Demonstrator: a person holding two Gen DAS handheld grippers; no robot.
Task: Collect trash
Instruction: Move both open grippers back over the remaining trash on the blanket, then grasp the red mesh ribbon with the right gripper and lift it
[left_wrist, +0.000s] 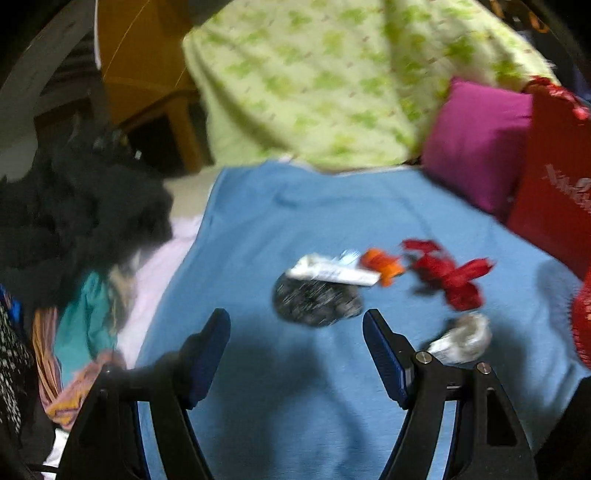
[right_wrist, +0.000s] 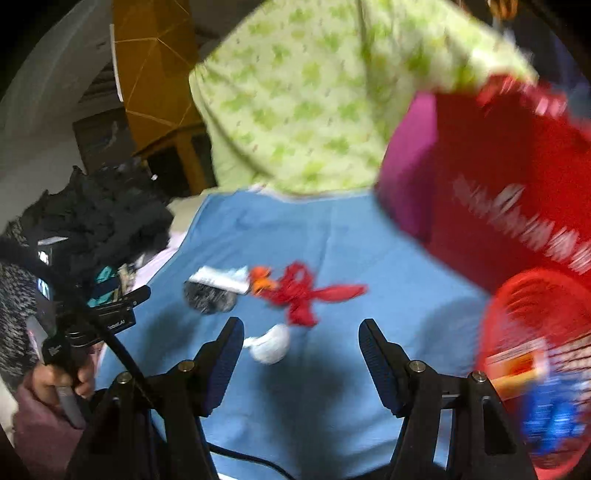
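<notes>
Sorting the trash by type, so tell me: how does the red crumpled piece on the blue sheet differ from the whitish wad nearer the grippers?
The red crumpled piece is bright red; the whitish wad is pale, silvery white. The red piece sprawls with strips sticking out, while the wad is balled up compactly. The red piece looks larger and lies farther from both grippers. Both rest loose on the blue sheet, ungripped.

Scattered at mid-frame on blue bed cover: dark speckled wad; flat white wrapper overlapping its top edge; orange scrap at wrapper's right end; crumpled red piece further right; silvery crumpled ball lower right, apart.
</notes>
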